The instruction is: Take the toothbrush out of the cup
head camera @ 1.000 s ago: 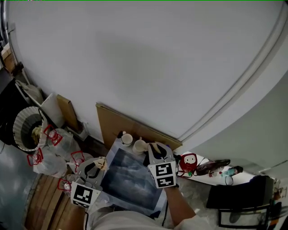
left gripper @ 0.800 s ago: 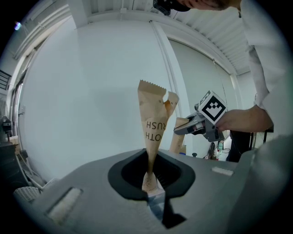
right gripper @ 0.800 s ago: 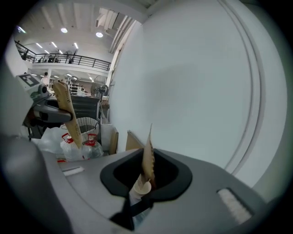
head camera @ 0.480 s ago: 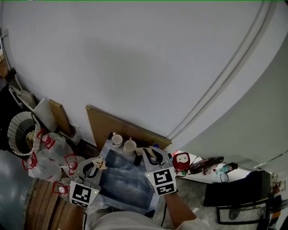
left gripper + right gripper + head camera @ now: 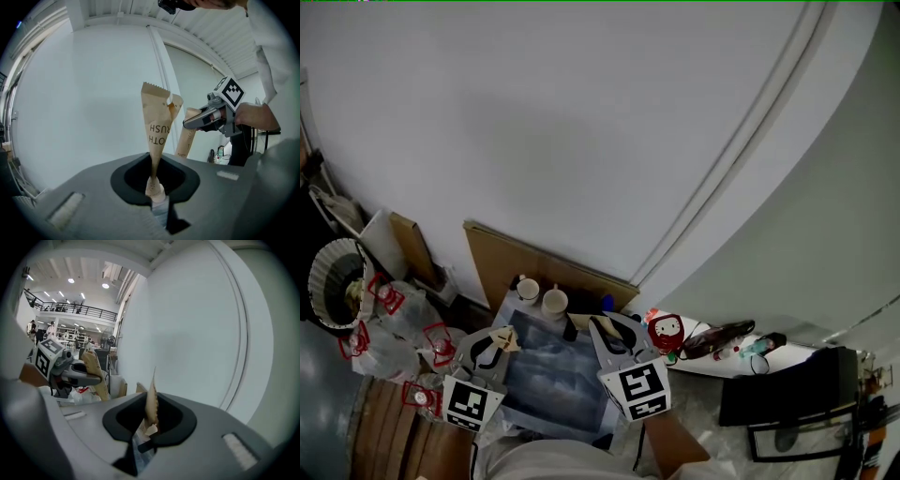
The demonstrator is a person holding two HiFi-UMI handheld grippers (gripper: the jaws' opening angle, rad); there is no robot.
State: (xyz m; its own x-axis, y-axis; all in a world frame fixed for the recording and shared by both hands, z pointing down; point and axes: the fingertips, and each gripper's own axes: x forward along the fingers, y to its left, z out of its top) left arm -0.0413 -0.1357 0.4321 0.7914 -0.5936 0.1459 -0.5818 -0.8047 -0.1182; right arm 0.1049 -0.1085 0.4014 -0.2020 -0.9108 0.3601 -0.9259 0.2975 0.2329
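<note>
The left gripper [image 5: 154, 188] has its fingers clamped on the lower end of a paper-wrapped toothbrush [image 5: 157, 124], which rises toward 12 o'clock. The right gripper [image 5: 149, 427] pinches a second wrapped toothbrush [image 5: 151, 401] the same way. Two cups [image 5: 554, 302] stand apart, at 11 o'clock of the right gripper.

Open air lies above the blue-grey tray [image 5: 546, 380], between the left gripper [image 5: 497, 345] and the right gripper [image 5: 611, 333], each clamped on a toothbrush packet [image 5: 157, 136] that juts forward. Two cups [image 5: 528, 288] stand at the tray's far edge, with cardboard [image 5: 502, 258] and the wall [image 5: 581, 122] close behind. Plastic bags [image 5: 403, 319] crowd the left, a red figurine [image 5: 666, 331] the right.
</note>
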